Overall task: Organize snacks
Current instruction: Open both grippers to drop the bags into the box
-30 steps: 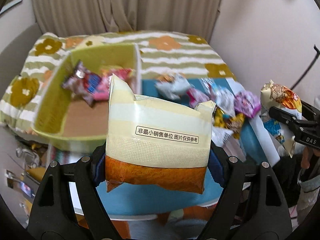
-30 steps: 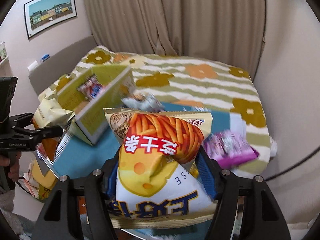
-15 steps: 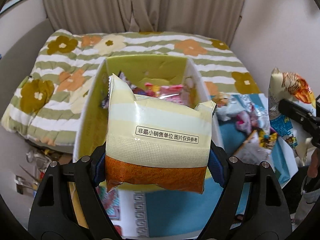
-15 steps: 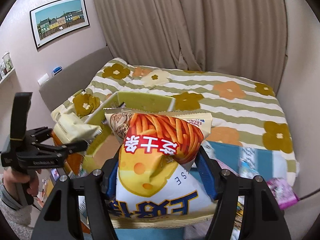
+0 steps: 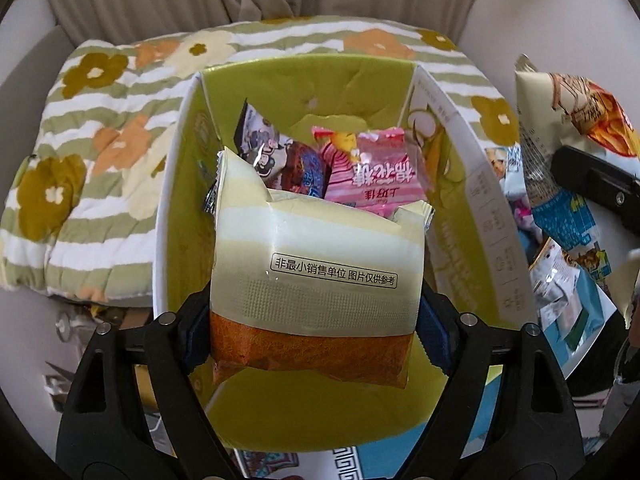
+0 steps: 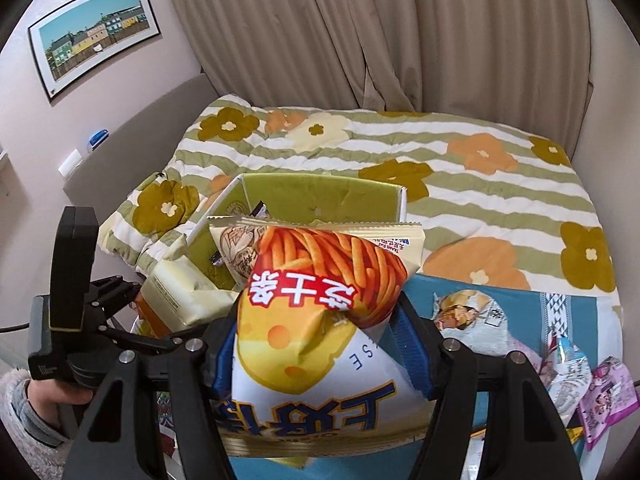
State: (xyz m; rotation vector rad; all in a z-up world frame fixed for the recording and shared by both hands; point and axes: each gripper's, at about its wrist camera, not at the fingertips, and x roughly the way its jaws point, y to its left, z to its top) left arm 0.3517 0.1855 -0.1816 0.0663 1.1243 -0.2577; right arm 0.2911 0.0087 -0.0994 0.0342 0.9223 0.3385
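Note:
My left gripper (image 5: 314, 320) is shut on a cream and orange snack packet (image 5: 316, 280) and holds it over the open green box (image 5: 180, 184). The box holds a pink packet (image 5: 376, 176) and a dark cartoon packet (image 5: 288, 160). My right gripper (image 6: 316, 344) is shut on a cheese-stick snack bag (image 6: 320, 312), held above the blue table, right of the box (image 6: 320, 200). The left gripper with its packet (image 6: 176, 292) shows at the left of the right wrist view. The cheese-stick bag (image 5: 568, 140) shows at the right of the left wrist view.
Several loose snack packets (image 6: 568, 368) lie on the blue tabletop (image 6: 520, 308) to the right of the box. A bed with a striped flower quilt (image 6: 460, 168) lies behind the table. Curtains hang at the back.
My left gripper has swung left and forward with its packet, from beside the box to right over its opening. My right gripper has moved left toward the box with its bag.

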